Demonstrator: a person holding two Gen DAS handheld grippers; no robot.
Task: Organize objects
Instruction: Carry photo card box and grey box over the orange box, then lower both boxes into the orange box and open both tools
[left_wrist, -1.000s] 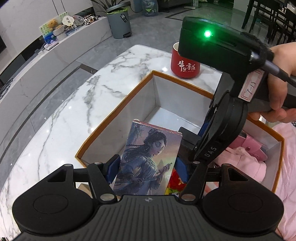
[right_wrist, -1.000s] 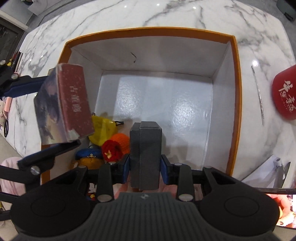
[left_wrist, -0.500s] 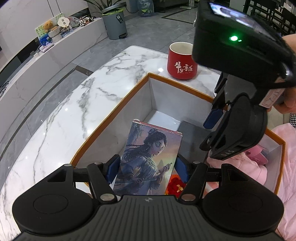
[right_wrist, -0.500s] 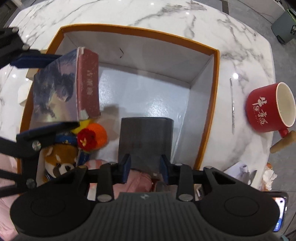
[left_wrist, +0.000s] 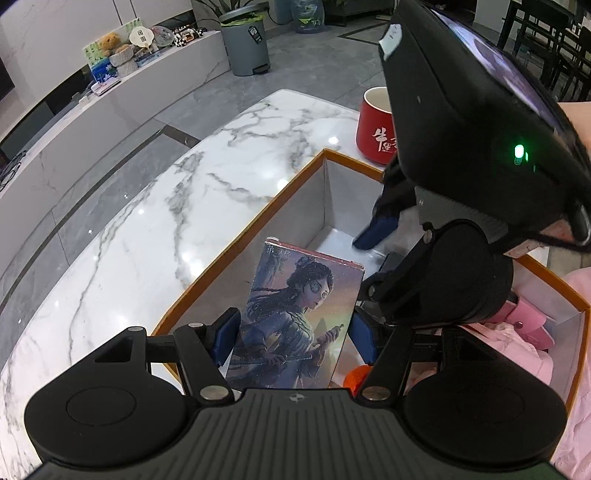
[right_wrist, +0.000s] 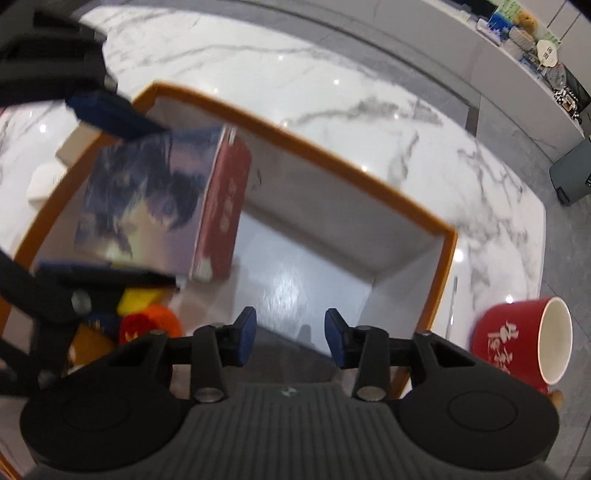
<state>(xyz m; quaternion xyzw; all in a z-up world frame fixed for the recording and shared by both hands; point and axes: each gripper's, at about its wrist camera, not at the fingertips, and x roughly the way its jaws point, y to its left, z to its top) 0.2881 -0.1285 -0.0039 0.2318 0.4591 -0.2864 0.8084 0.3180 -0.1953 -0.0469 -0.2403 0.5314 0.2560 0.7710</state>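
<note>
Marble, white with grey veins, is carrying everything here: the tabletop (left_wrist: 155, 229) is bearing an orange-rimmed storage box (right_wrist: 332, 155) with white walls, and a red mug (right_wrist: 517, 343) is standing just beside the box's far corner.

Inside the box, pink clothing (left_wrist: 517, 343) is lying at one end and small soft toys in orange, red and yellow (right_wrist: 147, 317) are crowding the near corner, while the middle of the floor is lying bare.

Over that toy corner the left gripper (left_wrist: 291, 336) is clamping an illustrated card box (left_wrist: 295, 317) by its two narrow sides, holding it upright above the storage box's floor.

Beside it the right gripper (right_wrist: 290, 338) is pointing down into the storage box with its jaws parted and nothing between them; they have just been opening.

Two risks are showing. The grippers are working very near each other, so a careless swing could knock the card box askew in its grip. Lowered straight down, it would probably be landing on the toys and tipping rather than standing flat.
</note>
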